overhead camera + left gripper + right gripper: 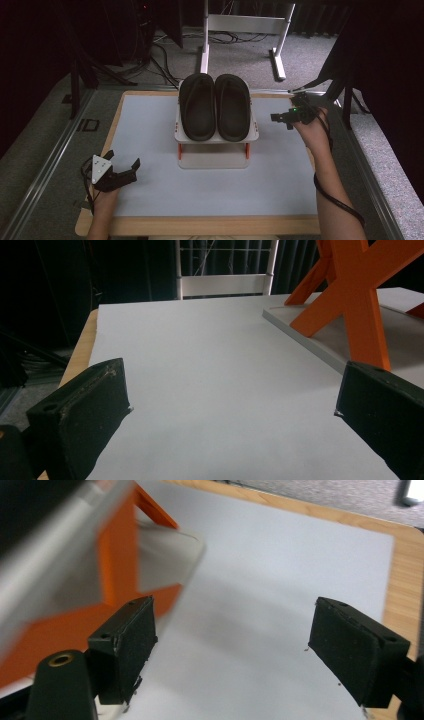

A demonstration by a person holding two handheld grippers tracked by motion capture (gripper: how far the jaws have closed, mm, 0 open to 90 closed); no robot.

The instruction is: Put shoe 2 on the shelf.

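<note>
With its jaws spread wide and nothing between them, the right gripper [281,118] hangs just beside the right edge of a small white rack [218,138] on orange legs [361,315]. Two black slippers [215,106] lie side by side on the rack's top shelf. Near the table's [150,200] front-left corner, the left gripper [122,162] rests low over the surface, jaws likewise apart and empty.

Dim surroundings, motion-blurred right gripper view

Two slippers [217,107], one rack [215,150].
</note>
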